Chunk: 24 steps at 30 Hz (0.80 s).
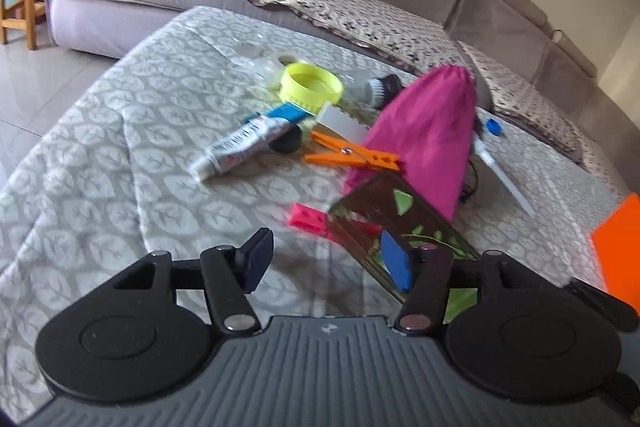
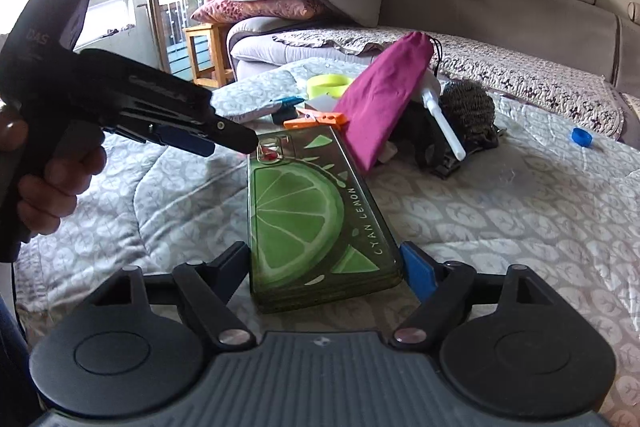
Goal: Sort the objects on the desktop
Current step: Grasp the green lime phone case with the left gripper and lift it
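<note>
Your right gripper [image 2: 324, 267] clamps the lime-print phone case [image 2: 308, 211] by its long edges, near end; it's light, thin, flexy (glossy, so slippery). The left gripper [image 1: 326, 259] gapes at its far corner, gripping nothing.

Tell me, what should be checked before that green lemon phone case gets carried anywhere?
1. Grip: ok. The right gripper has its fingers against both long edges of the phone case.
2. Other hand out of the way: cannot tell. The left gripper stands open, but one pad sits right beside the case's far end.
3. Case clear of the pink pouch: cannot tell. The pouch's lower end lies very close to the case's far corner.
4. Free room nearby: ok. The tablecloth left of the case is bare.
</note>
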Available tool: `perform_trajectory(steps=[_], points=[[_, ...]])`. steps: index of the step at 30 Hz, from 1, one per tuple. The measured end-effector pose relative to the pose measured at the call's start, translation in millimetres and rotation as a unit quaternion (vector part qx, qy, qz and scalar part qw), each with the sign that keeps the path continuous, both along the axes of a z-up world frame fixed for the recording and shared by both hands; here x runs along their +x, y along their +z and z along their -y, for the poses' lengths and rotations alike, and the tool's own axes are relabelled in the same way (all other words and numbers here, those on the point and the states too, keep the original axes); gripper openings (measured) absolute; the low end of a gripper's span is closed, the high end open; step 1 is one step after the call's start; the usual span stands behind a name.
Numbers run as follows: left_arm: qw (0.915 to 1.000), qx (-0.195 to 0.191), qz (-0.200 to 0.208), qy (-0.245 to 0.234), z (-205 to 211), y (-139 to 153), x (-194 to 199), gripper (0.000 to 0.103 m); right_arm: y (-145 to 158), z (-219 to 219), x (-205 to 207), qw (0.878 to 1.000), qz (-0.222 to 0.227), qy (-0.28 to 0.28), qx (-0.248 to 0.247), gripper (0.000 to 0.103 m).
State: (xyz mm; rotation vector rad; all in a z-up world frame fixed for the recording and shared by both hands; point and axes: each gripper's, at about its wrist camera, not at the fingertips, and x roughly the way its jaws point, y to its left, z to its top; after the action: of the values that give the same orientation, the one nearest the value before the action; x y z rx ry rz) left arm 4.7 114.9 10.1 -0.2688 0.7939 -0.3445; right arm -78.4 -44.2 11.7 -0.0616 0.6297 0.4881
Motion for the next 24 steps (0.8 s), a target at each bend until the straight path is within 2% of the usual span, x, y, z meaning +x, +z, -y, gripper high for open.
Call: perform_trajectory(steps=[5, 7, 11, 15, 17, 20, 24], points=[[0.9988, -0.040, 0.014, -0.027, 2, 7, 2, 0.057, 0, 17, 4, 1.000, -0.016, 0.016, 0.013, 0.081], [0.9984, -0.042, 0.000, -0.037, 8, 4, 5, 0.050, -1, 20, 2, 1.000, -0.018, 0.018, 0.018, 0.081], [0.9962, -0.047, -0.025, -0.069, 19, -9, 5, 0.043, -1, 25, 0, 0.999, -0.021, 0.032, 0.022, 0.081], [0.9966, -0.055, 0.005, -0.062, 24, -13, 2, 0.046, -1, 27, -2, 0.999, -0.021, 0.036, 0.021, 0.081], [0.9960, -0.068, 0.003, -0.058, 26, -11, 3, 0.040, 0, 24, -5, 0.999, -0.016, 0.037, 0.011, 0.081], [0.9963, -0.059, 0.016, -0.060, 29, -4, 0, 0.031, 1, 26, -8, 1.000, -0.011, 0.029, 0.005, 0.081], [0.9962, -0.055, 0.029, -0.062, 32, 8, -9, 0.027, 4, 24, -13, 1.000, -0.010, 0.020, -0.003, 0.081]])
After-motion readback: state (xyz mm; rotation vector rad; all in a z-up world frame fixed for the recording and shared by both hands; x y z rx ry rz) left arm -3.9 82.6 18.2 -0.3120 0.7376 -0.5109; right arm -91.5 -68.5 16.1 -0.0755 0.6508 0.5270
